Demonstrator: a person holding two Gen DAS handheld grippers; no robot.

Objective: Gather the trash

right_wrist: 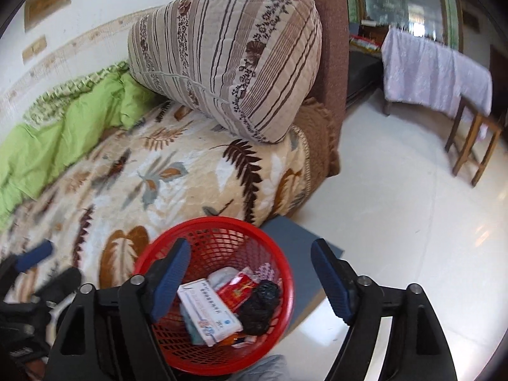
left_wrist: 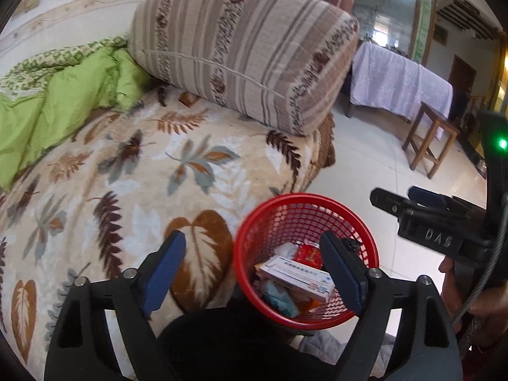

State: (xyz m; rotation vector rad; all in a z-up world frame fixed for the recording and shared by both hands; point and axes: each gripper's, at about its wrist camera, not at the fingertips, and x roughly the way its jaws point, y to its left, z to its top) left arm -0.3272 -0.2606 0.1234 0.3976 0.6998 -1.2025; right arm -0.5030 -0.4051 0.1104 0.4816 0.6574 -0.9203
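Red mesh basket (right_wrist: 222, 238), white box (right_wrist: 208, 312), black bag (right_wrist: 260, 304)

Both pictures are bright with soft daylight. The most light comes from the window (left_wrist: 385, 22) at one o'clock. The floor (right_wrist: 412, 206) shines at three o'clock. Edges curve and go black. The red basket (left_wrist: 304, 203) looks a little blurry.

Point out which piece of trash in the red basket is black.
The crumpled black bag, right of the white medicine box and red packet in the red basket.
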